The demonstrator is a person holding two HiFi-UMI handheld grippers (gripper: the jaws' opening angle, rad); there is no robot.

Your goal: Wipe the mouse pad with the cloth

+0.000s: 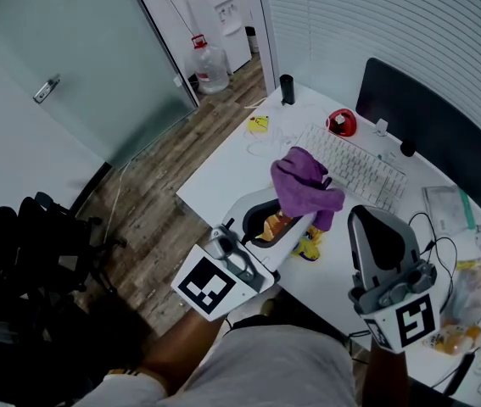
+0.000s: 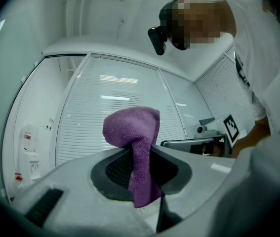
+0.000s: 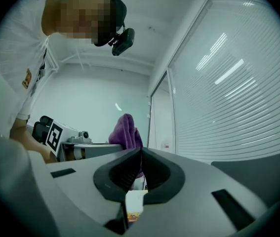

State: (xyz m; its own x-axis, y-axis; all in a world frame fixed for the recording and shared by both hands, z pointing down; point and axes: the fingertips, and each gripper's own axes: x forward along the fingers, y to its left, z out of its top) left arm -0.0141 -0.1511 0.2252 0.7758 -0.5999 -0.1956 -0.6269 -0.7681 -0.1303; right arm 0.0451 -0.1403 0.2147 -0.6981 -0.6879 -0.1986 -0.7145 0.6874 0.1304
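My left gripper (image 1: 289,212) is shut on a purple cloth (image 1: 304,185), held up above the white desk (image 1: 223,176). In the left gripper view the cloth (image 2: 135,132) bulges over the closed jaws and one end hangs down between them. Under the cloth, near the desk's front edge, lies a flat thing with yellow and orange print (image 1: 310,246), mostly hidden; it looks like the mouse pad. My right gripper (image 1: 377,220) hovers to the right of the cloth, shut, with nothing between its jaws (image 3: 140,154). From the right gripper view the cloth (image 3: 125,131) shows beyond the jaws.
A white keyboard (image 1: 355,166), a red object (image 1: 341,123) and a dark monitor (image 1: 427,108) stand behind the cloth. A black cup (image 1: 287,89) and a yellow note (image 1: 258,125) sit at the far corner. Cables and clutter (image 1: 469,287) fill the right side. A black chair (image 1: 36,244) stands on the floor left.
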